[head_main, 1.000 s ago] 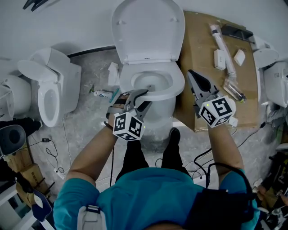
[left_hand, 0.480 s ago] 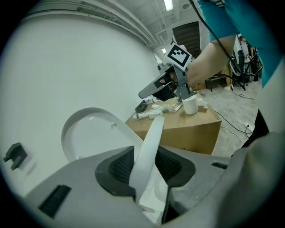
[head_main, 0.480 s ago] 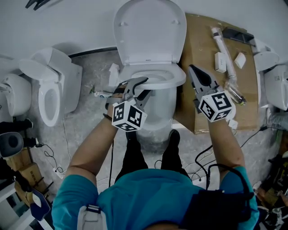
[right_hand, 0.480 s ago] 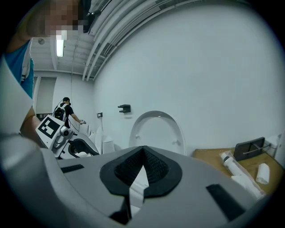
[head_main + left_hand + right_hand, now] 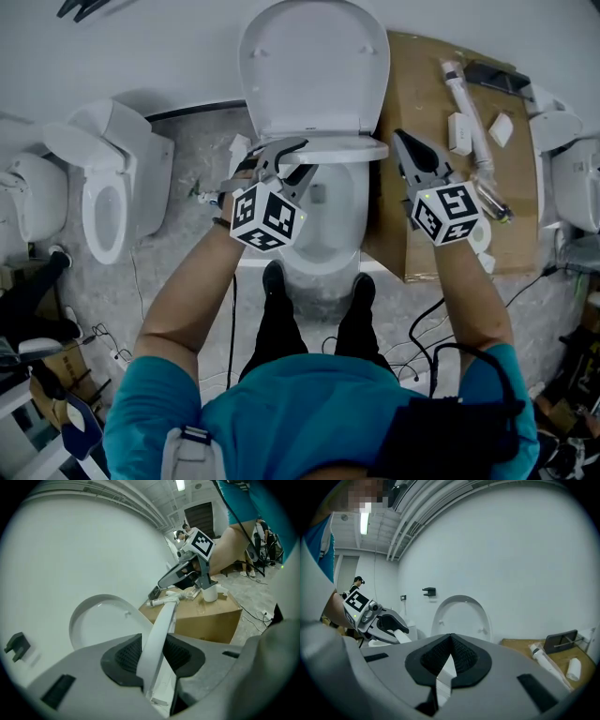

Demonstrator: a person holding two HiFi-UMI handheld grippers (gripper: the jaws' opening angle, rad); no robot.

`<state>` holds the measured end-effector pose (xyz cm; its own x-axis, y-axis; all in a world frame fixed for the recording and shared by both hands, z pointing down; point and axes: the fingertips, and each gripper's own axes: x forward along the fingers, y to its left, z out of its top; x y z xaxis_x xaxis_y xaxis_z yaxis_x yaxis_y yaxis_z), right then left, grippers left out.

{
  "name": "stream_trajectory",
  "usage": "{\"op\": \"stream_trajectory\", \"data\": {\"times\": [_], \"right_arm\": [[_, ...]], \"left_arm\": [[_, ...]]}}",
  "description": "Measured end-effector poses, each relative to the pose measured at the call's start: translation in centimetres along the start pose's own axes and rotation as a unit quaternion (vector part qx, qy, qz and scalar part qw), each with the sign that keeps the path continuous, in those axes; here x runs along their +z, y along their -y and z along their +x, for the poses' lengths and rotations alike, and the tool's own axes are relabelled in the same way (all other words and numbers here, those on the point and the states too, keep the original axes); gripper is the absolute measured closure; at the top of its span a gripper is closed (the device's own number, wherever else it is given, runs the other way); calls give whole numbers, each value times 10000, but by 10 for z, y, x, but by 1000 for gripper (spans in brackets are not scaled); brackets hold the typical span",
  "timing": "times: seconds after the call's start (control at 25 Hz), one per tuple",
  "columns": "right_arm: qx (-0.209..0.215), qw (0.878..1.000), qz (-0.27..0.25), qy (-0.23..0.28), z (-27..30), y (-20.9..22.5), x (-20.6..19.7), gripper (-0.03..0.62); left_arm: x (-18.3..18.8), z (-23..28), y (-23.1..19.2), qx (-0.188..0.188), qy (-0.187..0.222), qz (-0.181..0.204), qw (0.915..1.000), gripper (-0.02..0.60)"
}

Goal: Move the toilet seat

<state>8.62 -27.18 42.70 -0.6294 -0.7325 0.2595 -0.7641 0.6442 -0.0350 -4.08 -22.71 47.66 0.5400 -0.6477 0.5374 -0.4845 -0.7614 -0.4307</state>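
Toilet seat tilts above bowl on speckled grey floor, white wall behind.

Jaws of left gripper on toilet seat

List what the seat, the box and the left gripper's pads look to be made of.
Seat: probably white plastic; it looks smooth and glossy, and its lifted edge is thin.
Box: cardboard; matte brown with folded corners.
Pads: likely black rubber; matte with a fine grid texture.
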Motion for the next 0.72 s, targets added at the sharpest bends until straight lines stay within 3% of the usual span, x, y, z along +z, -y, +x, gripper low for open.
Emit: {"op": "stream_trajectory", "data": {"times": [0.72], "right_arm": [[-87, 9999, 3, -94, 33, 22, -6, 594]], "left_arm": [[9, 33, -73, 163, 62, -85, 9998, 457]]}}
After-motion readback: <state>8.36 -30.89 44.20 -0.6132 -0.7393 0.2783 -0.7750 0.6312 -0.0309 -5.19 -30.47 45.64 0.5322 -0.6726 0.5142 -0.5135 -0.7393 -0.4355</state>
